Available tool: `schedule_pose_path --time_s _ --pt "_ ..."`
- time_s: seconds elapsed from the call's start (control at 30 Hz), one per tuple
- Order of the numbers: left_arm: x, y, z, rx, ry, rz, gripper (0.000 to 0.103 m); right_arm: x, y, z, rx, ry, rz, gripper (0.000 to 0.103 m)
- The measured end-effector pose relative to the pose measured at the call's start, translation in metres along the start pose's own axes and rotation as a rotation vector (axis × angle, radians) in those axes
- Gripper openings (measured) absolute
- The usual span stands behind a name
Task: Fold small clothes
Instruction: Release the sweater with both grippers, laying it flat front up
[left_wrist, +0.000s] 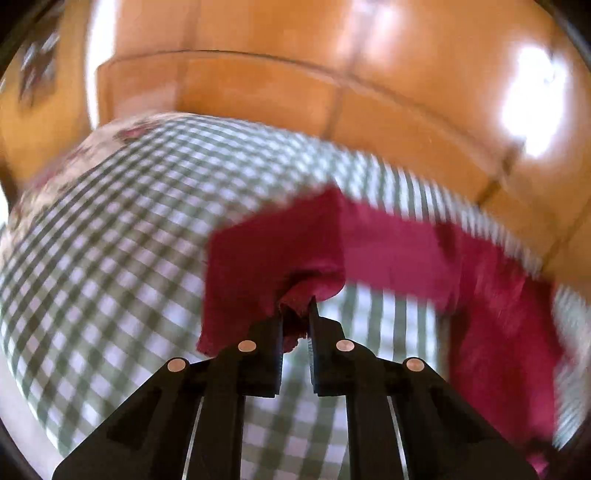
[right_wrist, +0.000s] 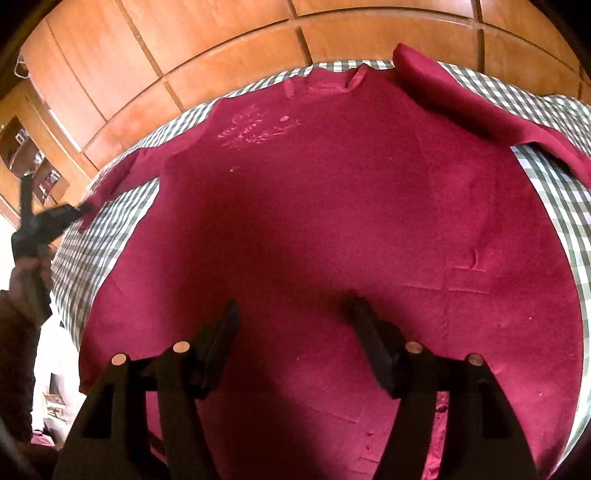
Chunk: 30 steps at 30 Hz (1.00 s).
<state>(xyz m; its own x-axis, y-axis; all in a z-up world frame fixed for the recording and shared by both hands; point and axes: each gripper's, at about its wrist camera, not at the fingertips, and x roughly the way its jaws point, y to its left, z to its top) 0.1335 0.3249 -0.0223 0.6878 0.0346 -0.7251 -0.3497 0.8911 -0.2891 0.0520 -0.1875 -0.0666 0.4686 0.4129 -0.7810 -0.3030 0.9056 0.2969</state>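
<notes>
I see the green-checked tablecloth (right_wrist: 554, 199) covering the counter, wooden floor tiles (right_wrist: 221, 55) beyond it. The dark red shirt (right_wrist: 314, 221) lies spread flat on the cloth, filling most of my right view. My right tool (right_wrist: 291, 314) hangs over the shirt's lower part, fingers spread apart. My left tool (left_wrist: 297, 314) pinches the sleeve edge (left_wrist: 291, 291), lifting it off the cloth
</notes>
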Motion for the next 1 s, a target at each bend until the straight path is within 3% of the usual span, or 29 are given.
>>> schedule_pose_path --time_s 0.07,0.17,0.37,0.43,0.63,0.73,0.77,0.83,0.9,1.0 --pt "-0.014 0.032 0.025 -0.109 -0.031 -0.021 0.010 0.002 0.001 0.002 0.004 -0.003 -0.006 0.065" --pt "-0.022 0.060 0.053 -0.195 -0.046 -0.013 0.009 0.004 0.003 0.003 0.011 -0.005 -0.011 0.067" --pt "0.003 0.103 0.109 -0.315 -0.017 0.088 0.009 0.006 0.006 0.006 0.015 0.008 -0.039 0.067" --pt "0.015 0.108 0.118 -0.304 -0.012 0.138 0.009 0.006 0.007 0.006 0.013 0.011 -0.052 0.067" --pt "0.062 0.127 0.104 -0.249 0.079 0.332 0.009 0.008 0.010 0.007 0.014 0.018 -0.084 0.068" --pt "0.076 0.136 0.086 -0.244 0.115 0.414 0.013 0.012 0.015 0.008 -0.011 0.023 -0.099 0.075" --pt "0.076 0.138 0.082 -0.248 0.115 0.438 0.020 0.013 0.016 0.008 -0.021 0.024 -0.104 0.077" --pt "0.068 0.142 0.074 -0.273 0.095 0.492 0.078 0.014 0.019 0.008 -0.033 0.026 -0.109 0.081" --pt "0.049 0.136 0.068 -0.300 0.008 0.515 0.084 0.015 0.019 0.007 -0.033 0.024 -0.108 0.083" --pt "0.028 0.102 0.059 -0.249 -0.063 0.451 0.084 0.015 0.019 0.007 -0.032 0.020 -0.106 0.083"
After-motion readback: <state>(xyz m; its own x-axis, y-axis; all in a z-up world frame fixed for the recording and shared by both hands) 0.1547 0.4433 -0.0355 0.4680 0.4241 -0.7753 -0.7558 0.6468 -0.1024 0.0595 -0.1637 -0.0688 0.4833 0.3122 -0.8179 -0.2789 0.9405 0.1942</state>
